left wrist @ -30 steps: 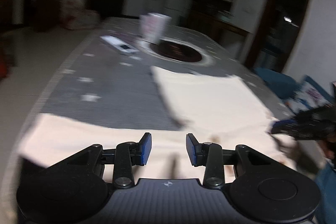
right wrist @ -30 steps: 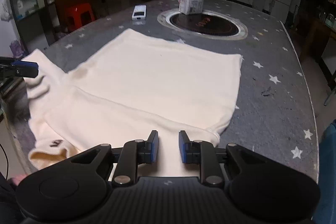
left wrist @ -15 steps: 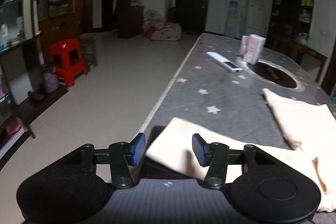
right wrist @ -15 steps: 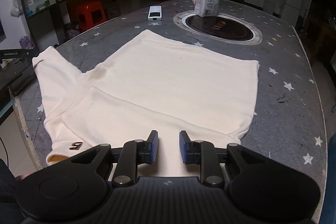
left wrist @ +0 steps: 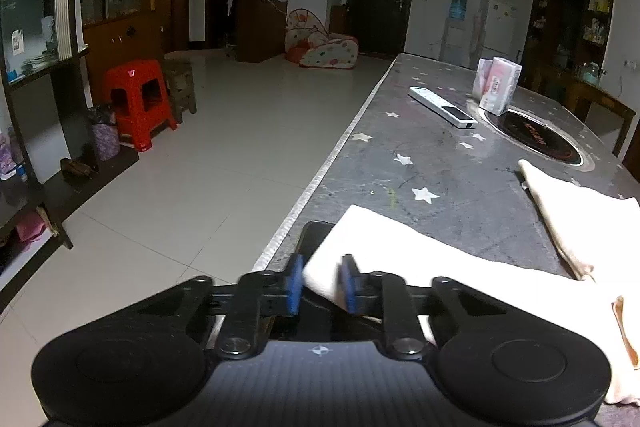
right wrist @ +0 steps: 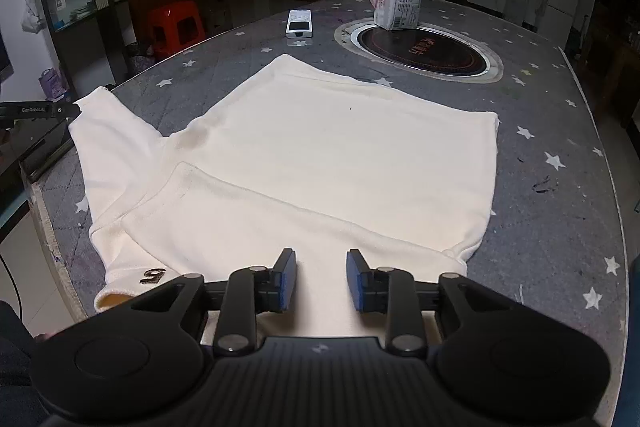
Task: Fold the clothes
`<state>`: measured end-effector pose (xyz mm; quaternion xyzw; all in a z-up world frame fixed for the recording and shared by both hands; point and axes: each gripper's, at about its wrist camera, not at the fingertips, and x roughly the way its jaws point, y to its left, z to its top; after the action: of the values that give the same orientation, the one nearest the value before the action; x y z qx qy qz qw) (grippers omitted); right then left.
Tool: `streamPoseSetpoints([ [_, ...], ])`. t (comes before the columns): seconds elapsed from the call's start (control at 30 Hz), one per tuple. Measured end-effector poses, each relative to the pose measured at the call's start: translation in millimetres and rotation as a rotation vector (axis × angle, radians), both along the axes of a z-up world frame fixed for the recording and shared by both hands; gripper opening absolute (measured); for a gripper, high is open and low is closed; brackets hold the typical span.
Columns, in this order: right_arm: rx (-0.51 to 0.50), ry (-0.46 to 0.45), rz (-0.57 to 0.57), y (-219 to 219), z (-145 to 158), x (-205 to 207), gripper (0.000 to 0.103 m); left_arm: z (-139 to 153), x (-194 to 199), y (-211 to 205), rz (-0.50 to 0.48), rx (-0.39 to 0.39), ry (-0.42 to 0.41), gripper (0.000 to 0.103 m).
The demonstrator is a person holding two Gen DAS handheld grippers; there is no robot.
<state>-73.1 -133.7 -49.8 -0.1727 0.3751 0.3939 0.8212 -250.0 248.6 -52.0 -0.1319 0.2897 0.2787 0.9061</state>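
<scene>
A cream long-sleeved top [right wrist: 340, 155] lies flat on the grey star-patterned table [right wrist: 552, 227]. One sleeve is folded across its near part, and the cuff bears a dark numeral [right wrist: 152, 275]. The other sleeve [left wrist: 400, 247] stretches out to the table's left edge. My left gripper [left wrist: 320, 287] is at that sleeve's end, with its blue pads closed on the cuff corner. It also shows in the right wrist view as the left gripper [right wrist: 76, 109] at the sleeve tip. My right gripper [right wrist: 322, 279] hangs open just over the folded sleeve, holding nothing.
Beyond the top are a white remote [right wrist: 299, 23], a wrapped tissue pack [right wrist: 398, 1] and a round black hob inset [right wrist: 420, 49]. The table's left edge [left wrist: 320, 179] drops to a tiled floor, where a red stool [left wrist: 138, 103] stands by shelving.
My left gripper swung away from the body to the outstretched sleeve end, and its fingers closed on the cuff. The right gripper pulled back slightly and its fingers parted a little.
</scene>
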Motion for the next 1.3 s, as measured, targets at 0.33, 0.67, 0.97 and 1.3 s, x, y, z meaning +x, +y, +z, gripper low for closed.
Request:
streamPoseSetpoints([
  [0.33, 0.019, -0.007, -0.016, -7, 2, -3, 0.031, 29, 18, -41, -0.231, -0.134, -0.148, 0.005],
  [0.67, 0.076, 0.017, -0.049, -18, 9, -1, 0.031, 62, 59, -124, -0.668, -0.272, -0.300, 0.005],
  [0.97, 0.120, 0.083, -0.077, -30, 9, 3, 0.031, 32, 88, -176, -0.894, -0.394, -0.193, 0.010],
  [1.3, 0.162, 0.186, -0.061, -22, 2, 9, 0.031, 27, 54, -135, -0.771, -0.199, -0.139, 0.039],
])
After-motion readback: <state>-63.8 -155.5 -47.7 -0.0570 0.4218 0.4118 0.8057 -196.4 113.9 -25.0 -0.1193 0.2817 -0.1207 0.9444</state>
